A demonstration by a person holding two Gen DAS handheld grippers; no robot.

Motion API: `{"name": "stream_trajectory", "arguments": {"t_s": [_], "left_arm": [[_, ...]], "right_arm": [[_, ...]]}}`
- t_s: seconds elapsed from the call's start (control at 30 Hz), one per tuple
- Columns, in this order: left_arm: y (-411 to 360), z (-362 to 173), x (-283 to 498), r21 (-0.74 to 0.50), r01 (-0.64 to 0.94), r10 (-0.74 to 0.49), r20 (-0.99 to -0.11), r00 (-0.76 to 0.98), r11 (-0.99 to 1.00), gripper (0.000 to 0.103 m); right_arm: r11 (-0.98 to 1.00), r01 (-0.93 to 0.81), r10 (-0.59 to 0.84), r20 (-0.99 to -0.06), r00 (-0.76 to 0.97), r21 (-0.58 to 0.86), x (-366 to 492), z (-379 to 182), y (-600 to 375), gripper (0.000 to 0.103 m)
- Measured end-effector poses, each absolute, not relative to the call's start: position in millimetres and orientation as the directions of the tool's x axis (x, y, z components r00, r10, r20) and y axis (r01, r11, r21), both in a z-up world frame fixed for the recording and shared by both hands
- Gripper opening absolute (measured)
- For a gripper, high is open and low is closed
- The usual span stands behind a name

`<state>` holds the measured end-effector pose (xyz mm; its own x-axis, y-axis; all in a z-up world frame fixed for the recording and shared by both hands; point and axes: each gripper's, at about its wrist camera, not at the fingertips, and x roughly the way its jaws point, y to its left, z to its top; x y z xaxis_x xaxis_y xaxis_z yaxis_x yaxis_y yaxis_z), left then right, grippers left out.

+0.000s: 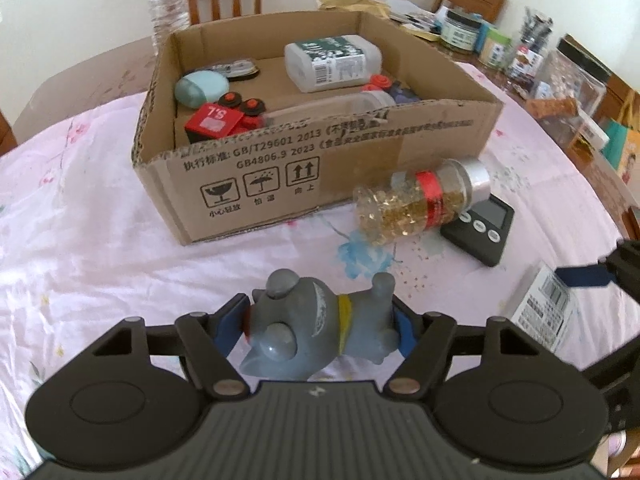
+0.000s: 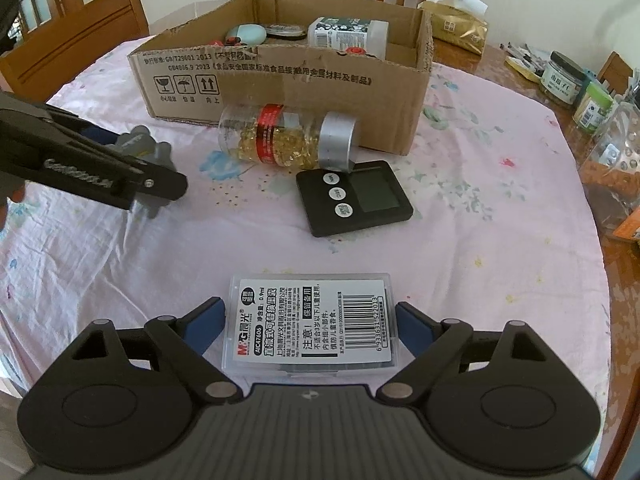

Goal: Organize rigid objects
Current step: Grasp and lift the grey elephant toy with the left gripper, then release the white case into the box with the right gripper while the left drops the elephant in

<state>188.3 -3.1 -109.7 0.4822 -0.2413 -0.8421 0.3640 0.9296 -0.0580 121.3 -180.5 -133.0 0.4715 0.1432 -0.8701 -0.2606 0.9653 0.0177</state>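
A grey toy animal with a yellow collar (image 1: 304, 332) lies on the pink cloth between the blue pads of my left gripper (image 1: 316, 324), which press on its head and hind end. In the right wrist view that gripper (image 2: 132, 148) reaches in from the left with the toy (image 2: 160, 152) in it. My right gripper (image 2: 308, 316) has its pads against both long sides of a clear flat plastic case with a white barcode label (image 2: 308, 320), which rests on the cloth. The case (image 1: 544, 308) also shows at the right edge of the left wrist view.
An open cardboard box (image 1: 320, 168) stands beyond both grippers and holds a white bottle (image 1: 332, 62), a red box and several small items. A clear bottle of gold capsules (image 2: 280, 136) lies against it, its cap on a black timer (image 2: 356, 196). Jars and chairs ring the table.
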Motion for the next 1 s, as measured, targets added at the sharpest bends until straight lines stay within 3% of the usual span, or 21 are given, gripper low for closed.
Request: {"name": "stream_trajectory", "arguments": {"t_s": [0.37,0.7,1.0], "left_arm": [[8.1,-76.0,178.6,-0.024,0.463,-0.264,-0.847,0.462,0.886,0.072],[36.7,-43.0,175.4,0.009,0.439,-0.24,-0.828,0.508,0.898,0.072],[60.9,-27.2,178.3,0.04,0.383,-0.203,-0.795,0.572,0.923,0.072]], "right_arm": [[0.952,-0.304,0.176,-0.865,0.471,0.027,133.0,-102.1,-191.6,0.093],[0.92,-0.392,0.244,-0.802,0.545,0.014,182.1,-42.8,-178.9,0.093],[0.911,-0.412,0.256,-0.788,0.56,0.003,266.6,-40.0,-144.0,0.093]]}}
